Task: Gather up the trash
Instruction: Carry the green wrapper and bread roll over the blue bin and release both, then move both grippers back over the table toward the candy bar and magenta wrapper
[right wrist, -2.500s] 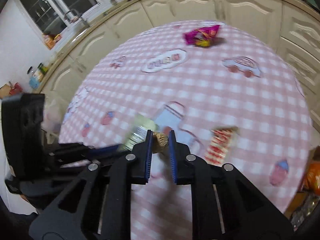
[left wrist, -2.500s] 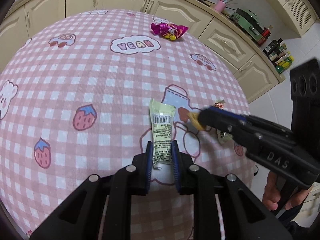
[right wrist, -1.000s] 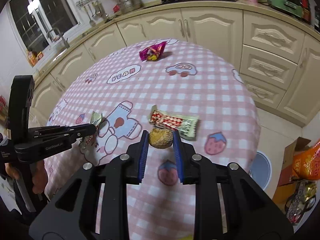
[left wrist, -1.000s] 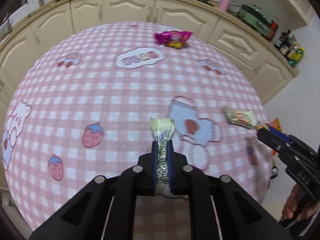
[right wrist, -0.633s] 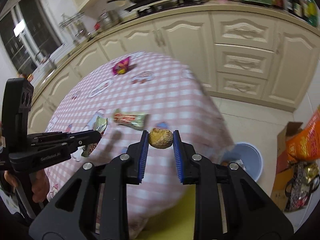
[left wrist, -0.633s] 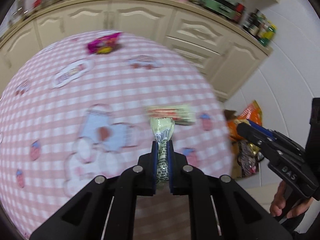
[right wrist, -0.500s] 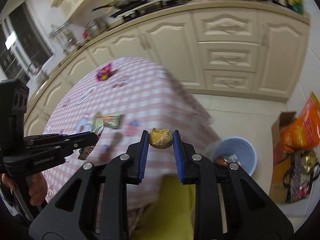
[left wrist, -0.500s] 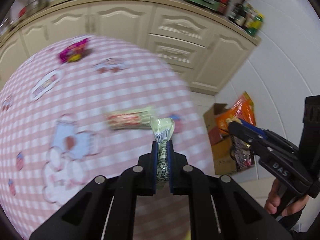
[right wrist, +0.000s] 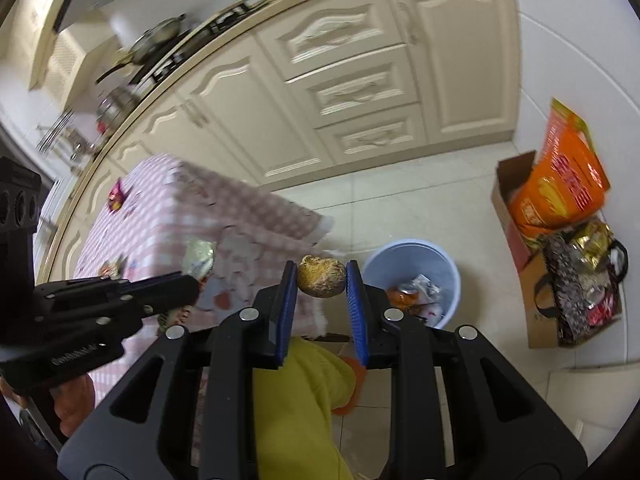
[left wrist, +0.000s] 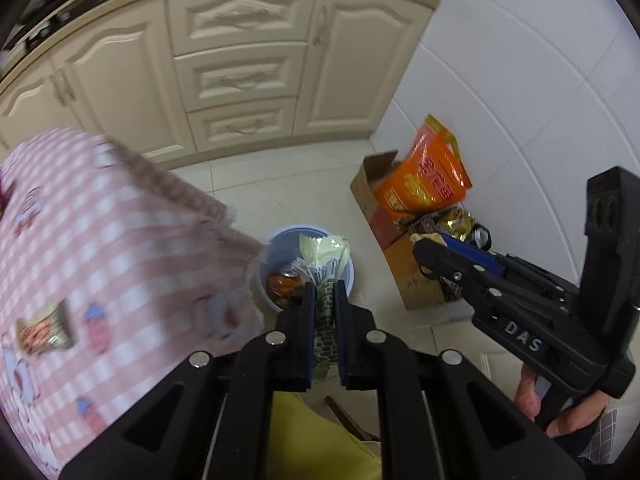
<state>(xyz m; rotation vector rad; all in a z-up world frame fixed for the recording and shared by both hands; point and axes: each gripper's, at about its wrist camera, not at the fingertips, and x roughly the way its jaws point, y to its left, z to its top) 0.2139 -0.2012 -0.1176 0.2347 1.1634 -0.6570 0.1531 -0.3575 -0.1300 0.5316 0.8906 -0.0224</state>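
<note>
My left gripper (left wrist: 322, 292) is shut on a pale green wrapper (left wrist: 325, 254), which hangs in front of a light blue bin (left wrist: 269, 258) on the floor beside the table. Several pieces of trash lie inside that bin. My right gripper (right wrist: 321, 276) is shut on a round brown crumpled lump (right wrist: 321, 275), held up just left of the blue bin (right wrist: 412, 258). Seen from the left wrist, the right gripper (left wrist: 426, 248) sits off to the right. Seen from the right wrist, the left gripper (right wrist: 188, 288) sits at the left over the table edge.
The pink checked table (left wrist: 100, 248) still carries a red-and-green wrapper (left wrist: 42, 330) and a magenta packet (right wrist: 117, 195). A cardboard box (left wrist: 396, 236) with an orange bag (left wrist: 424, 180) stands by the white wall. Cream cabinets (left wrist: 236, 76) line the back. A yellow sleeve (right wrist: 296, 404) shows below.
Both grippers have swung from over the table to the right, past its edge, and now hang by the blue bin. Each keeps its piece of trash.
</note>
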